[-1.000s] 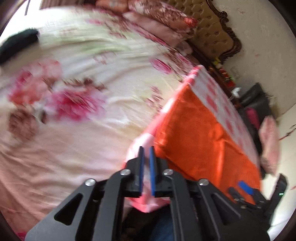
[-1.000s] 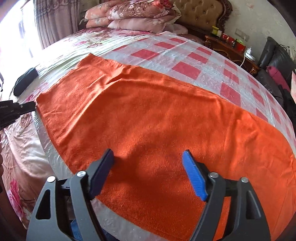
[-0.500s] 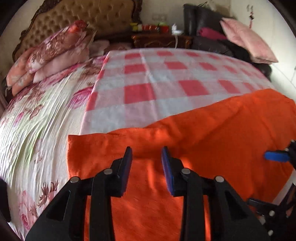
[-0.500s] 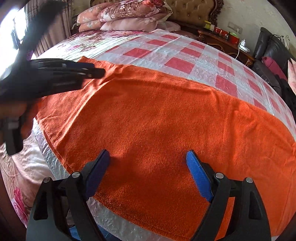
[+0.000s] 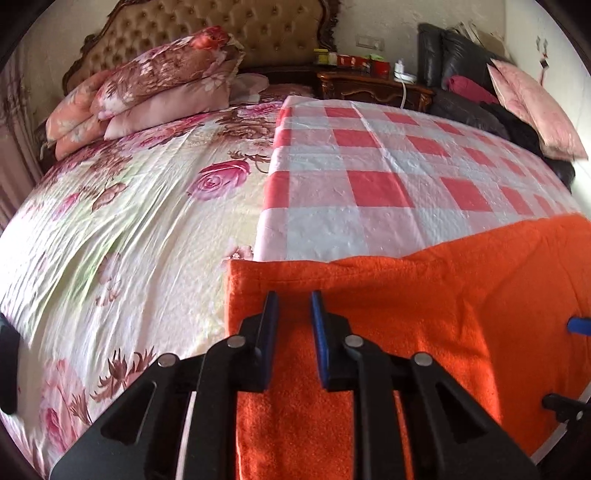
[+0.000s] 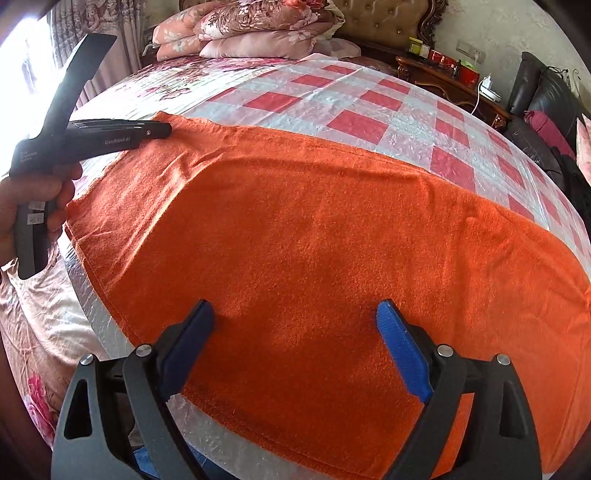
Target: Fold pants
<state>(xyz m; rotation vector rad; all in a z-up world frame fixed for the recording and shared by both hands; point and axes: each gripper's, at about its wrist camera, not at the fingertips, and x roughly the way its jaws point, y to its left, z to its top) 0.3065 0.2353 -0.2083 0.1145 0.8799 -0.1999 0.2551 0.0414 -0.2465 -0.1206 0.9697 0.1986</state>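
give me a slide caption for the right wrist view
Open right gripper over orange pants spread on the checked cover; left gripper at the far corner.

2 wrist fisheyes close above the bed (image 5: 122, 236), angled down toward the headboard (image 6: 384, 18), sharing the orange cloth (image 6: 314, 240).

Left black two-finger gripper (image 5: 293, 306): jaws narrowly parted after just closing further, nothing pressed between them, pointing steeply down near the bed's left part. A bare hand (image 6: 26, 206) grips its handle. Right black two-finger gripper (image 6: 295, 314): jaws spread wide after opening further, empty, angled downward at the near edge.
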